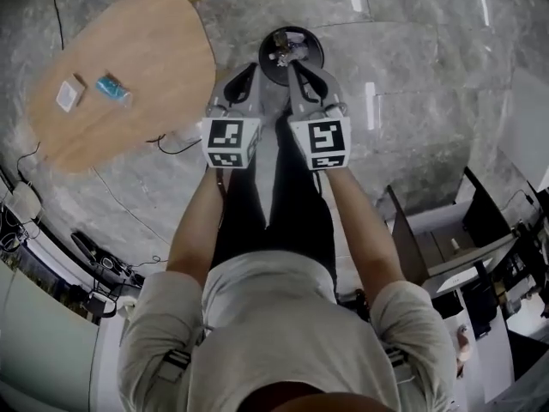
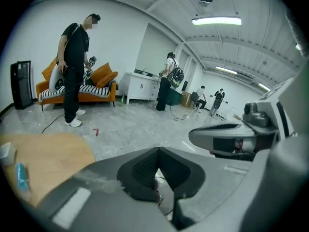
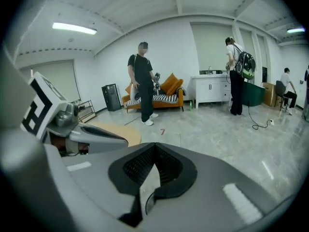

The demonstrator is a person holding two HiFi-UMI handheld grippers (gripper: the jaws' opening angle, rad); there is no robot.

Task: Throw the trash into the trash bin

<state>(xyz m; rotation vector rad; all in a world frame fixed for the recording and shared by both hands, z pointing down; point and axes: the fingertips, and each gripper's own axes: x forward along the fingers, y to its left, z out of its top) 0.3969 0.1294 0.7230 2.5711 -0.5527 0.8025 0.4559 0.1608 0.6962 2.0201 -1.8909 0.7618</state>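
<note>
A round black trash bin point(image 1: 314, 43) stands on the marble floor straight ahead of me, with some small trash point(image 1: 282, 55) lying inside it. Both grippers hang side by side above the bin's near edge. In its own view my left gripper point(image 2: 157, 151) has its jaws together, and only floor shows behind them. My right gripper point(image 3: 153, 146) looks the same, shut with nothing gripped. From the head view the left gripper point(image 1: 244, 80) and the right gripper point(image 1: 300, 75) point toward the bin. A blue packet point(image 1: 112, 87) and a small white box point(image 1: 70, 93) lie on the wooden table point(image 1: 154, 50) at the left.
Cables point(image 1: 176, 148) trail on the floor by the table. Desks and partitions point(image 1: 446, 247) stand at the right. A person in black point(image 3: 143, 83) stands before an orange sofa point(image 3: 166, 93); others are by a white cabinet point(image 3: 212, 88).
</note>
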